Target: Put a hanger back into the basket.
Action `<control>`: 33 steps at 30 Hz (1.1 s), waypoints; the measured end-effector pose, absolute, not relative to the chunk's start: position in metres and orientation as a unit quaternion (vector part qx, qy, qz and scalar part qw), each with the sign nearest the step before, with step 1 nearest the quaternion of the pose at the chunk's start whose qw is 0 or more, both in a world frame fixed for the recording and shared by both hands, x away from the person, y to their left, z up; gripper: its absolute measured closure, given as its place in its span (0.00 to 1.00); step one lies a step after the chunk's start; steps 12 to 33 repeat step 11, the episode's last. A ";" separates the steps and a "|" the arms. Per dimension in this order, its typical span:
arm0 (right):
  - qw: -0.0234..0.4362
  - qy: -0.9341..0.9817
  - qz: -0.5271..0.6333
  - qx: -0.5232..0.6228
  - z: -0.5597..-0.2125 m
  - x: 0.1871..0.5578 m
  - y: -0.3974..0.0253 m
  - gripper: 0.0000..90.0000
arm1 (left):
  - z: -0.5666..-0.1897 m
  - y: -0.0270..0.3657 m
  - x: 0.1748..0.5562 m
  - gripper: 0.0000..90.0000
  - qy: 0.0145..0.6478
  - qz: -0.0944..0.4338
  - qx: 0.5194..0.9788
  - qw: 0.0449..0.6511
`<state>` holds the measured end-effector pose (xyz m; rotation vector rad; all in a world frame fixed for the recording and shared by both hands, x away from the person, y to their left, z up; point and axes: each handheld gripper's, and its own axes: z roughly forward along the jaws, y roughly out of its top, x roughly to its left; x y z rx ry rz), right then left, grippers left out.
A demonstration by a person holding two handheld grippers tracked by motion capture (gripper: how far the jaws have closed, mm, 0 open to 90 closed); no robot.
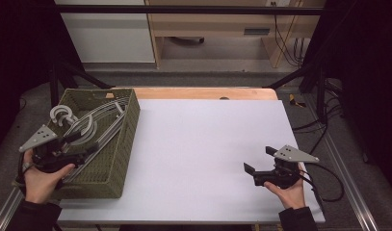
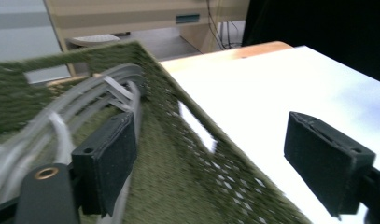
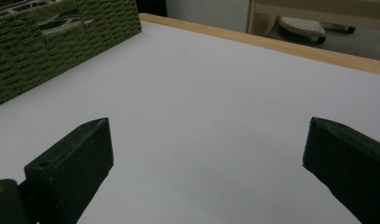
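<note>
Nearest to me, my right claw (image 1: pixel 259 160) sits low over the white surface (image 1: pixel 203 154) at the near right, its jaws spread well apart with nothing between them; in the right gripper view (image 3: pixel 206 158) I see bare board between the two black pads. Over at the near left, my left claw (image 1: pixel 80 153) hangs over the green woven basket (image 1: pixel 119 159), jaws also spread wide and gripping nothing. From the left gripper view (image 2: pixel 225 154) I can tell the claw straddles the basket's right wall (image 2: pixel 197 154): one jaw is down inside the basket, the other is outside over the white surface. The grey hangers (image 1: pixel 95 126) lie in a bundle inside the basket, just beyond the left claw, running from its near left corner toward the far right corner, with a hook curling up at the left side. The inner jaw is right beside the hangers (image 2: pixel 85 100); I cannot tell whether it touches them. Farther off, the wooden edge of the table (image 1: pixel 203 92) shows beyond the white surface.
</note>
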<state>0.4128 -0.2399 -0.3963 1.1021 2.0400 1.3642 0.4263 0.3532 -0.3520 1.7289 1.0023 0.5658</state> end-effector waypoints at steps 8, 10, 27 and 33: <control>0.228 0.734 0.500 0.399 -0.396 0.412 -0.242 0.02 | -0.370 0.334 0.411 0.15 0.402 0.220 0.732 0.504; 0.229 0.735 0.498 0.399 -0.396 0.412 -0.243 0.02 | -0.374 0.331 0.409 0.15 0.403 0.219 0.737 0.497; 0.229 0.734 0.498 0.400 -0.397 0.411 -0.242 0.02 | -0.375 0.331 0.408 0.14 0.402 0.219 0.739 0.495; 0.229 0.734 0.498 0.400 -0.397 0.411 -0.242 0.02 | -0.375 0.331 0.408 0.14 0.402 0.219 0.739 0.495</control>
